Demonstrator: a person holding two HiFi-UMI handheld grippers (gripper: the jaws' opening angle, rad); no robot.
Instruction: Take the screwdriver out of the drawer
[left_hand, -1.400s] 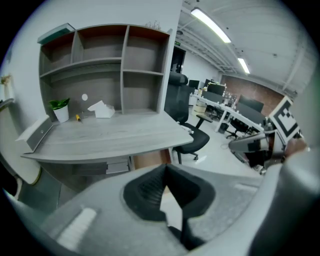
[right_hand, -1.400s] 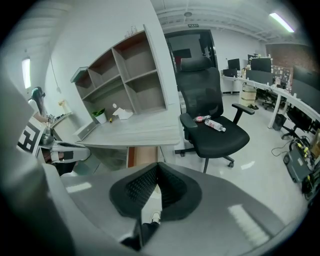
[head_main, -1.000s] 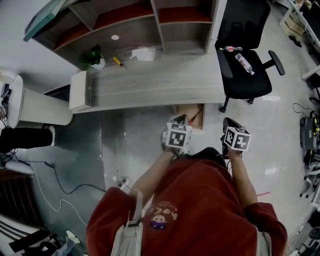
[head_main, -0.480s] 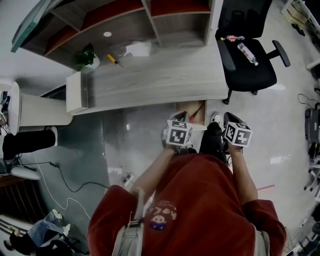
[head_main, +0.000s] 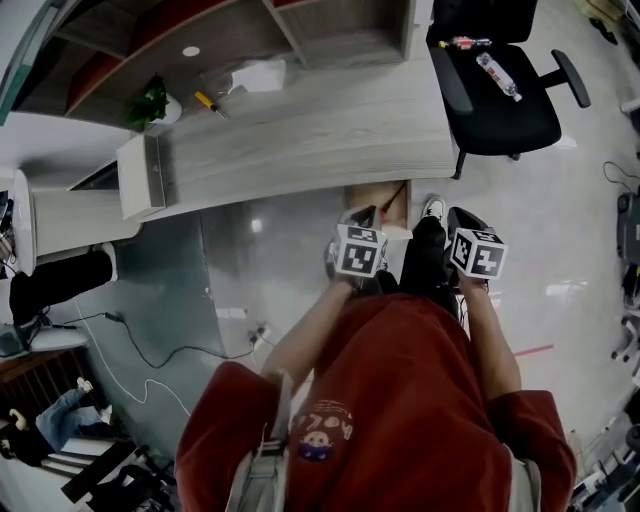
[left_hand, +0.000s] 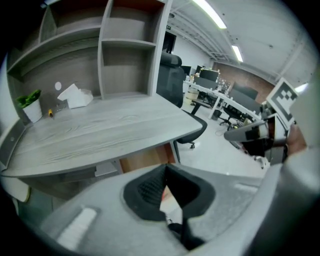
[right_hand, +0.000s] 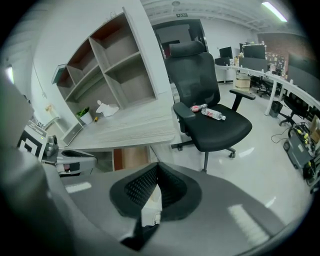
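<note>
The person stands facing the tabletop (head_main: 330, 130) with both grippers held low in front of the body and tipped forward and down. That is a sensible ready pose, since the work lies below the tabletop's edge, not on top of it. The left gripper (left_hand: 165, 174) has its fingers closed together with nothing between them. The right gripper (right_hand: 158, 172) is the same, shut and empty, as there is nothing within reach to grip yet. The drawer (head_main: 372, 205), a wood-coloured box, juts out from under the right end of the tabletop just ahead of the left gripper. It appears to be pulled open, so its inside shows from above. A thin reddish thing along its right side is probably the screwdriver (head_main: 398, 192), though it is too small to be sure. Neither gripper touches it. One set of fingers will have to open before reaching in.
</note>
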